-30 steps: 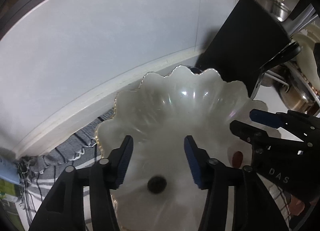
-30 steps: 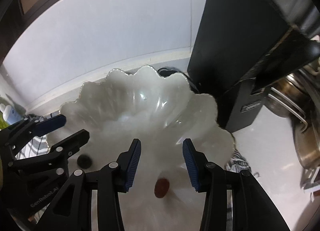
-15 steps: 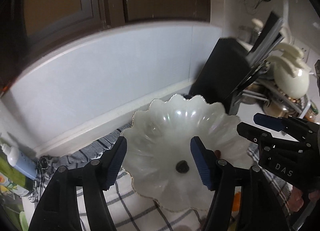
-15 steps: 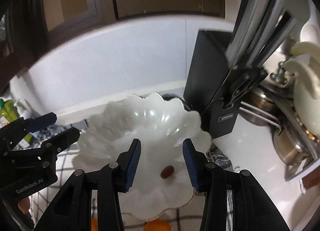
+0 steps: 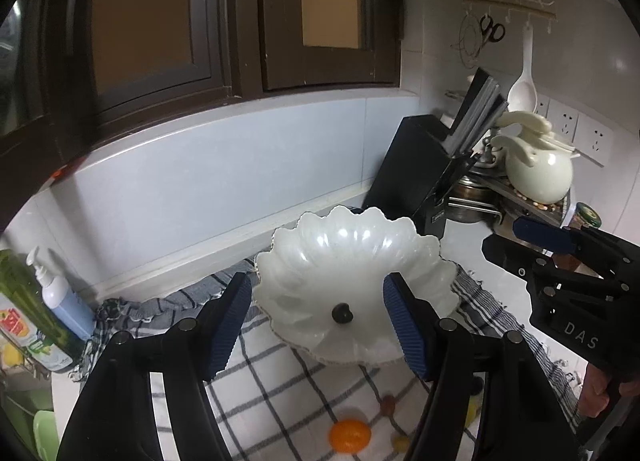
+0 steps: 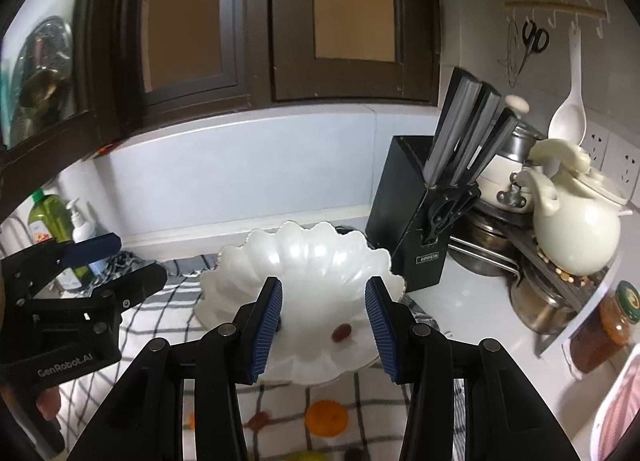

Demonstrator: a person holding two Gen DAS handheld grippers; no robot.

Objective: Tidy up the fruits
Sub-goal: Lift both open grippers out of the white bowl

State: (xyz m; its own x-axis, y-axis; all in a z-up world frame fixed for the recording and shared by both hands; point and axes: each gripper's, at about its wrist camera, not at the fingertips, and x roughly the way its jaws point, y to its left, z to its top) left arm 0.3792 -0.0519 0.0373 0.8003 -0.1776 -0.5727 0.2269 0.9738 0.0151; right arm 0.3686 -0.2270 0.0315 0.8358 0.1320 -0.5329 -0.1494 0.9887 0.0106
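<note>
Left gripper [image 5: 316, 321] just opening, jaws apart, nothing between. Right gripper [image 6: 324, 321] apart, empty. Dark grape [image 5: 342, 314], red grape [image 6: 341, 332] in white bowl [image 5: 360, 245].

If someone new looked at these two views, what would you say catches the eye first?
Most likely the white scalloped bowl, centre of both views on a checked cloth, with a dark fruit and a reddish fruit inside. Next, the orange fruit lying on the cloth in front of it, and the black knife block beside the bowl.

Home kitchen — knife block [image 6: 416, 217], pots [image 6: 488, 245], tiled backsplash [image 6: 240, 177], wooden cabinets [image 6: 248, 21].
</note>
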